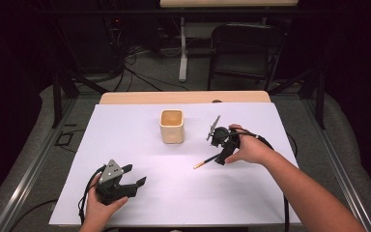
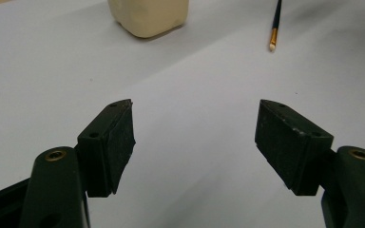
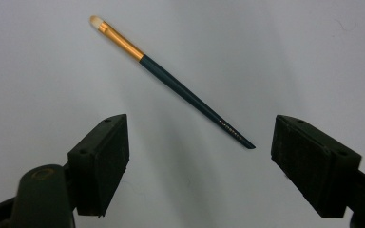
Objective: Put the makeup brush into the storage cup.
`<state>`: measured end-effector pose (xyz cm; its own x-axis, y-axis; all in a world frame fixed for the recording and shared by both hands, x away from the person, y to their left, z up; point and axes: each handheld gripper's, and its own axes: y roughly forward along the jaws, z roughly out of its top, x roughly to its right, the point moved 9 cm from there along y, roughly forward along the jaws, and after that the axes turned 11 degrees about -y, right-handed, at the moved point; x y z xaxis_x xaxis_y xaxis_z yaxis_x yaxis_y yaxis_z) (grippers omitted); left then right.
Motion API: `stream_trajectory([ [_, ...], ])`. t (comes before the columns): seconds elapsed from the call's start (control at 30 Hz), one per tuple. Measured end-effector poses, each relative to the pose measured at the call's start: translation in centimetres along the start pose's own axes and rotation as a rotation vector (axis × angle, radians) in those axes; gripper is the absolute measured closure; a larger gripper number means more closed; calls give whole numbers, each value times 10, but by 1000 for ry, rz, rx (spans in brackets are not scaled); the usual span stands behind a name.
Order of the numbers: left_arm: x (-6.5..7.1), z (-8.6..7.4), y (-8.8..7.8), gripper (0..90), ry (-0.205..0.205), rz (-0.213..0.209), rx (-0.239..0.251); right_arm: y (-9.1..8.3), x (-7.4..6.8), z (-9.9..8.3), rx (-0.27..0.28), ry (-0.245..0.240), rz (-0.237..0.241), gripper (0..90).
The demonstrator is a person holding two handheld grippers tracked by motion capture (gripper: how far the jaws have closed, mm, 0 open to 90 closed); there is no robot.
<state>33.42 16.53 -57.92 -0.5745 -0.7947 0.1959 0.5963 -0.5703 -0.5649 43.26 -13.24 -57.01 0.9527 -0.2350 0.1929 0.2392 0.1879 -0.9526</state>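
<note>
The left gripper [image 1: 136,175] rests low near the table's front left corner, gripped from behind by the left hand [image 1: 101,203], jaws wide apart. The right hand [image 1: 249,150] holds the right gripper [image 1: 219,157] toward the right edge, tipped downward, jaws spread wide.

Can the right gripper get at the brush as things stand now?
Probably yes. The right gripper hangs over the brush with jaws open, and the brush lies alone on the white sheet, nothing between them.
</note>
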Motion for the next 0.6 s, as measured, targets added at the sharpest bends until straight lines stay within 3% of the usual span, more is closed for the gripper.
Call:
stream_trajectory([
  [0.33,0,0,0,293,4,0,-1,6,5,1,-25,-49,-17,303],
  [0.6,0,0,1,293,6,-1,-5,14,7,-2,-41,-64,-4,369],
])
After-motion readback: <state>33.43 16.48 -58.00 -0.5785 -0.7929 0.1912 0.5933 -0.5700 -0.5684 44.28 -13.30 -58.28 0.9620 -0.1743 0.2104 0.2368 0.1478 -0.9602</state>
